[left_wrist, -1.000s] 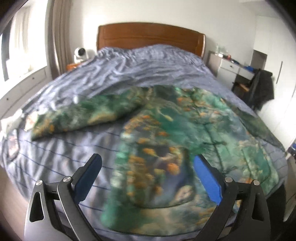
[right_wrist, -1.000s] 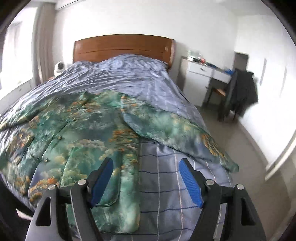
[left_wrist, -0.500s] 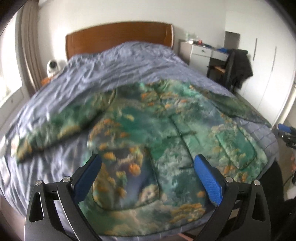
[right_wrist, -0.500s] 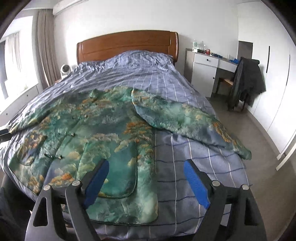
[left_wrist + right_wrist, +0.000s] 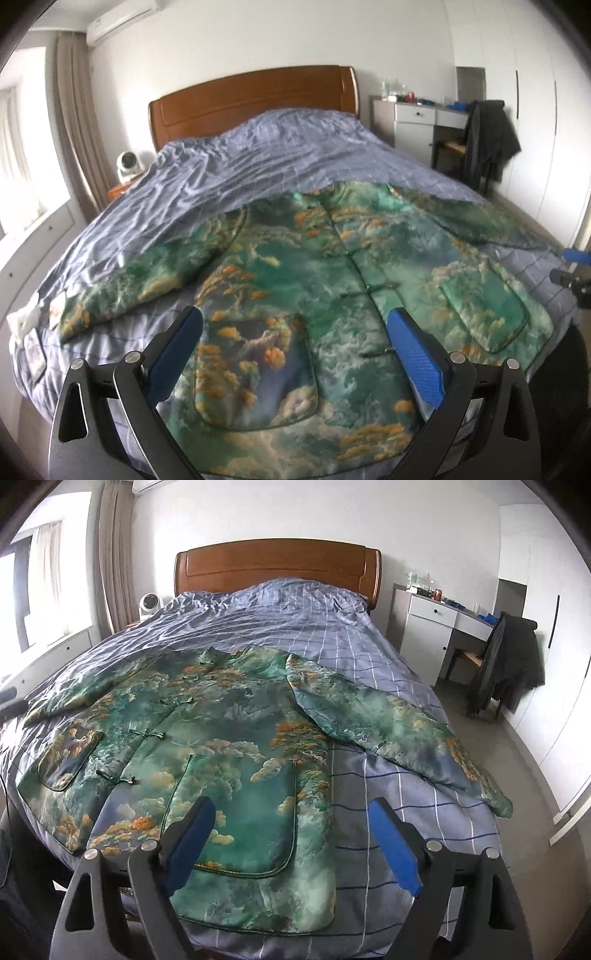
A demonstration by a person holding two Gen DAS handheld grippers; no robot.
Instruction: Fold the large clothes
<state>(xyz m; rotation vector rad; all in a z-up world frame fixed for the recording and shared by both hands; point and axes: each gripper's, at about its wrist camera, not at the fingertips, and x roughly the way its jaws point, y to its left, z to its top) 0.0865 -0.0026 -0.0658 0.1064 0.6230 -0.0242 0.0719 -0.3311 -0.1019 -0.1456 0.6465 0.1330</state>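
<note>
A large quilted jacket (image 5: pixel 332 266) with a green, cloud and orange-tree print lies flat, front up, on the foot half of the bed. Both sleeves are spread out to the sides, and its right sleeve (image 5: pixel 399 731) slants down toward the bed's edge. My left gripper (image 5: pixel 295 317) hovers open above the hem by the left patch pocket (image 5: pixel 258 369), with nothing between its blue pads. My right gripper (image 5: pixel 291 806) is open over the jacket (image 5: pixel 229 731), at the hem's right corner beside the other pocket (image 5: pixel 240 812), and holds nothing.
The bed's blue checked cover (image 5: pixel 295 627) is wrinkled toward the wooden headboard (image 5: pixel 277 565). A white desk (image 5: pixel 432 627) and a chair draped with a dark coat (image 5: pixel 509 664) stand on the right. A small white device (image 5: pixel 127 166) sits on the left nightstand.
The left wrist view has swung right and levelled, so the whole jacket is now centred. The right gripper's jaws have widened and its view has pulled back slightly. The jacket has not moved.
</note>
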